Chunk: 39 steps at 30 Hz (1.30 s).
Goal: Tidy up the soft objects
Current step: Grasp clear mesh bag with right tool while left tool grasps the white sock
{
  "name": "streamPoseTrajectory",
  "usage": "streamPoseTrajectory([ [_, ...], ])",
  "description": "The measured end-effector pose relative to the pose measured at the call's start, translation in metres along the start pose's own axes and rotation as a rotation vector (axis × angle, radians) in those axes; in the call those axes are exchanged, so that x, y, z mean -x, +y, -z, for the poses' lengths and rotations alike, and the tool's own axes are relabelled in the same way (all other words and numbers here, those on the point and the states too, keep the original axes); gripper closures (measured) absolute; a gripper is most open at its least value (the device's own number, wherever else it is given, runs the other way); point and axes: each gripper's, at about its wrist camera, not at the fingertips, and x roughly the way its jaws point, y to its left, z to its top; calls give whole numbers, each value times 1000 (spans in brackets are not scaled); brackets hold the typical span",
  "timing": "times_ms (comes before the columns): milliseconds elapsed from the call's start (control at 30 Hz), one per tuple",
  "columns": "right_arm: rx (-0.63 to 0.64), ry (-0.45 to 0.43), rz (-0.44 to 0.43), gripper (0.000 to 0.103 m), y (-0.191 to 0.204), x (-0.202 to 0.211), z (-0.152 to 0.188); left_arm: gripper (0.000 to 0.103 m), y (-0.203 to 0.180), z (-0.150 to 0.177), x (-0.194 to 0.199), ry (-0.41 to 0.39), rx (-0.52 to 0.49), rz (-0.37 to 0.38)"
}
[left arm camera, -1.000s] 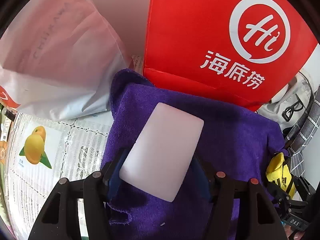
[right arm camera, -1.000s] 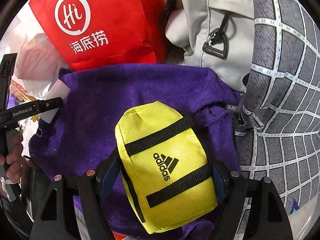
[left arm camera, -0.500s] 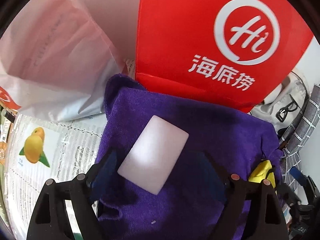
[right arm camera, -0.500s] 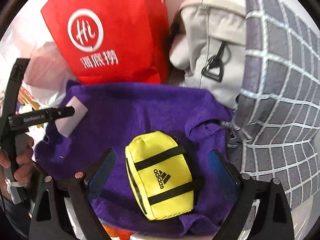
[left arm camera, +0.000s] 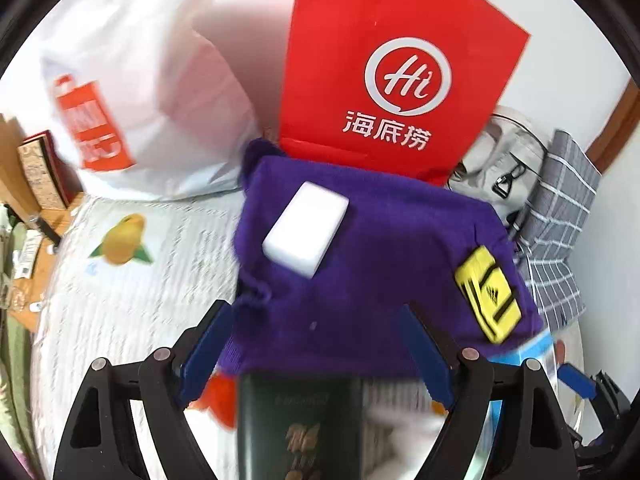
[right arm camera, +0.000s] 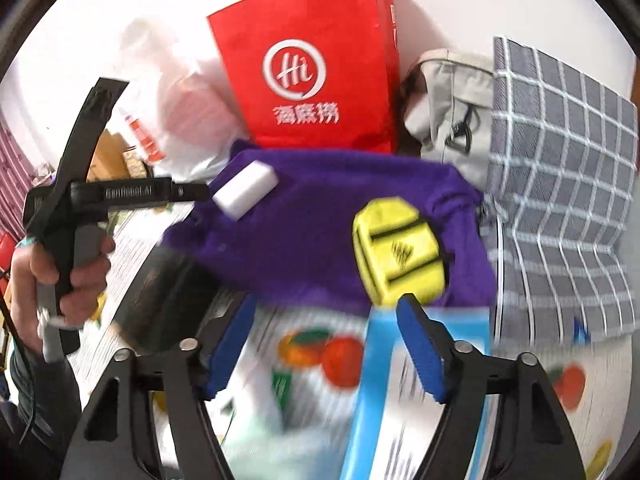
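One folded purple towel [left arm camera: 360, 264] carries one white rectangular sponge [left arm camera: 306, 229] at ten o'clock and one yellow fabric pouch [left arm camera: 488, 294] at four o'clock. The left gripper [left arm camera: 320, 356] stands wide and empty; the right gripper [right arm camera: 326, 348] is closing, nothing between its jaws.

Lighting: bright, even daylight; soft shadow on wall behind red paper bag [left arm camera: 396, 68]. Quality: motion blur strongest along lower foreground; fisheye bending, dark vignette at corners.

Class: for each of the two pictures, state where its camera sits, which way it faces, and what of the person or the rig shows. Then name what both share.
Left wrist: on the left gripper, looking down-forward at the purple towel; only its open blue fingers show.
Right wrist: on the right gripper, jaws closing, empty; the person's hand shows.
Shared: towel, white sponge, yellow pouch, red bag.
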Motion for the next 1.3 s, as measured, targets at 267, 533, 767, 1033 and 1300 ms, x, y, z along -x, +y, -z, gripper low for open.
streamPoseTrajectory([
  [267,8,16,27,36,18,40,84,19,8,48,42,-4,-21,-5],
  [533,55,23,61,40,36,35,140,19,5,102,68,-11,-64,-3],
  [767,120,15,192,94,44,21,154,19,9,142,81,0,-100,-71],
  [1033,0,-96,-32,97,40,79,165,19,-2,170,87,-1,-124,-89],
  [1300,-175,-47,-201,97,9,104,201,19,-30,195,79,10,-160,20],
])
